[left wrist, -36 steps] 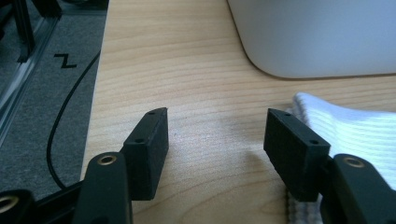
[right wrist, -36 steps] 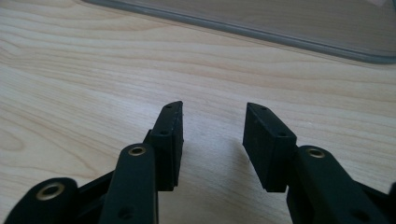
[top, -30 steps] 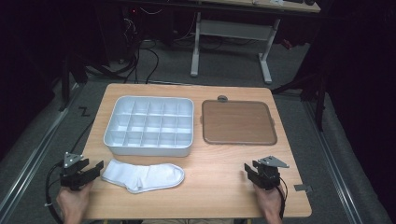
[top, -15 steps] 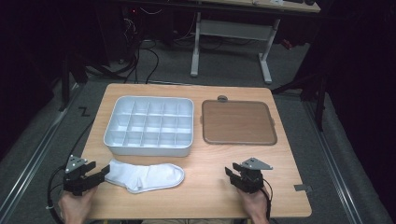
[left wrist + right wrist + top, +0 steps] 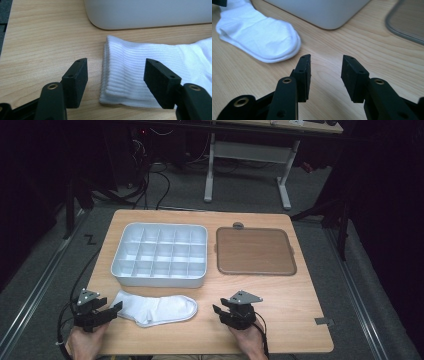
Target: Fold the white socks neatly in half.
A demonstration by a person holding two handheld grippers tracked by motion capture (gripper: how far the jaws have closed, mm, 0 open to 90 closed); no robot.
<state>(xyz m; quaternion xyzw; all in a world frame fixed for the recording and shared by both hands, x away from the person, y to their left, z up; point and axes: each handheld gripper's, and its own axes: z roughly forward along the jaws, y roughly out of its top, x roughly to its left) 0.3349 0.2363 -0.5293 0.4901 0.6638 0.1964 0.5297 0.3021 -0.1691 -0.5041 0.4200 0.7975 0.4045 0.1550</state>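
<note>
Left gripper view shows sock cuff's ribbing.

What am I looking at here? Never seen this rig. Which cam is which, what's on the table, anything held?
No robot arm: a person holds a handheld two-jaw claw in each hand. The high view looks down on the wooden table from above the person's side, with the left claw at lower left and the right claw at lower middle. The other two pictures come from a camera on each claw, looking along its black jaws.

On the table lie a white divided tray, a brown flat lid and a pair of white socks.

Nothing is held. The left claw's jaws have just been opening and straddle the socks' cuff end without pressing it. The right claw is open over bare wood near the toe end.
</note>
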